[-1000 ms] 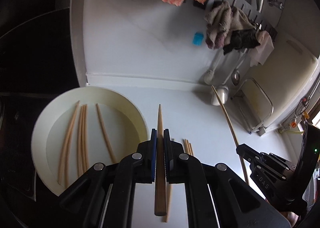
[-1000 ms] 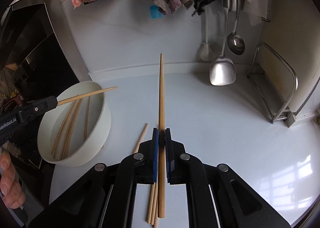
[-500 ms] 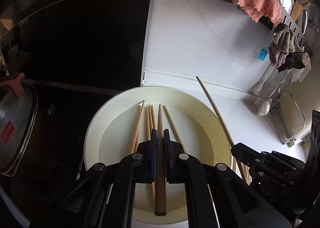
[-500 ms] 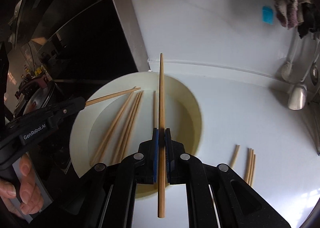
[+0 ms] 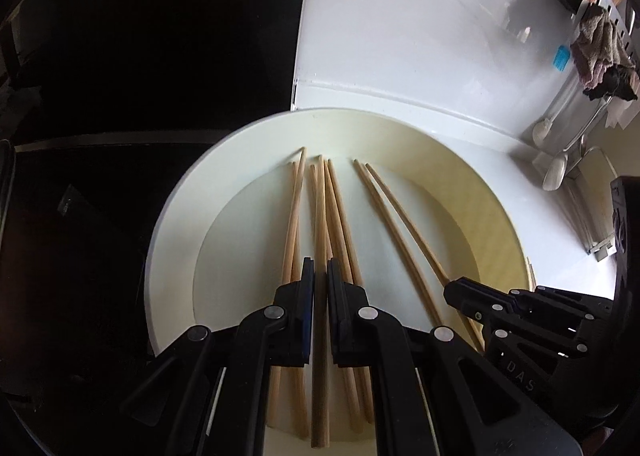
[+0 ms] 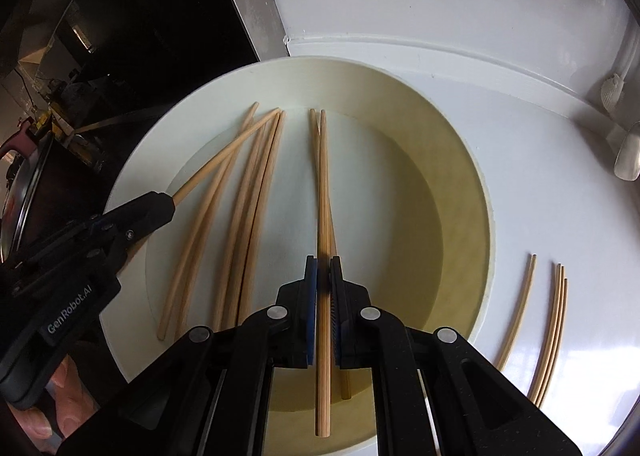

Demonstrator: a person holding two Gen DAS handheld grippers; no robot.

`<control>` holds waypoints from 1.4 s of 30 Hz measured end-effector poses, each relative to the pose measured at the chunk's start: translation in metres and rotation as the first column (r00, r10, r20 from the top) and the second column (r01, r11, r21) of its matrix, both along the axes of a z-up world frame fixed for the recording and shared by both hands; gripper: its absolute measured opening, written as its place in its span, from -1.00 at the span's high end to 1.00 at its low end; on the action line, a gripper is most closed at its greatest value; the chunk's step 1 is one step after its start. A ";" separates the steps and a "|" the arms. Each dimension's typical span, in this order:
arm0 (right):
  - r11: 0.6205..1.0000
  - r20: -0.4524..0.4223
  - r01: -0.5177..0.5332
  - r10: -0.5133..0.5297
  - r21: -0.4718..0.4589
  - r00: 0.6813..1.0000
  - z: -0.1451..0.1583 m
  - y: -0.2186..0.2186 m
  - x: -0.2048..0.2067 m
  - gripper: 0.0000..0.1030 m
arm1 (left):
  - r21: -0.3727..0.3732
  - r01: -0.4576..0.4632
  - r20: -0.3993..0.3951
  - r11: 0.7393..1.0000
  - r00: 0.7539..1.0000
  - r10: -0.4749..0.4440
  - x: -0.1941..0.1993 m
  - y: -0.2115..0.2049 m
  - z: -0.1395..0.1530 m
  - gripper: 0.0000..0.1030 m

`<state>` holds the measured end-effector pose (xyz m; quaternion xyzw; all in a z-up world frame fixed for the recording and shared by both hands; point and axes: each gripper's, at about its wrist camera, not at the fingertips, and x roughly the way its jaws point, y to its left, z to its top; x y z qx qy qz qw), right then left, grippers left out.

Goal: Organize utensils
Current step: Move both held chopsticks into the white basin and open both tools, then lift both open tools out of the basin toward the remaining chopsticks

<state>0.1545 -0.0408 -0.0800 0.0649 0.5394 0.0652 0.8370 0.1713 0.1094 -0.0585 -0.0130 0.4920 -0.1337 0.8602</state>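
A white round bowl (image 5: 176,215) (image 6: 480,183) stands on the white counter with several wooden chopsticks (image 5: 340,215) (image 6: 244,207) lying inside it. My left gripper (image 5: 318,272) is shut on one chopstick (image 5: 320,215) and holds it low inside the bowl; it also shows at the left of the right wrist view (image 6: 172,201). My right gripper (image 6: 323,268) is shut on another chopstick (image 6: 322,183) over the bowl, next to one lying in it; it also shows at the right of the left wrist view (image 5: 450,288).
Several more chopsticks (image 6: 554,328) lie on the counter right of the bowl. A dark cooktop (image 5: 140,55) lies to the left, with a pot lid (image 6: 20,175). Cloths (image 5: 596,55) and ladles (image 5: 556,175) hang at the back right.
Both grippers have moved left from the counter to the bowl and dropped lower into it, each still holding its chopstick.
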 end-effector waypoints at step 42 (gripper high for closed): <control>0.992 0.110 0.120 -0.124 0.037 0.986 0.039 -0.023 -0.060 0.10 | 0.030 -0.046 0.100 0.998 0.994 0.043 -0.044 0.009 0.040 -0.55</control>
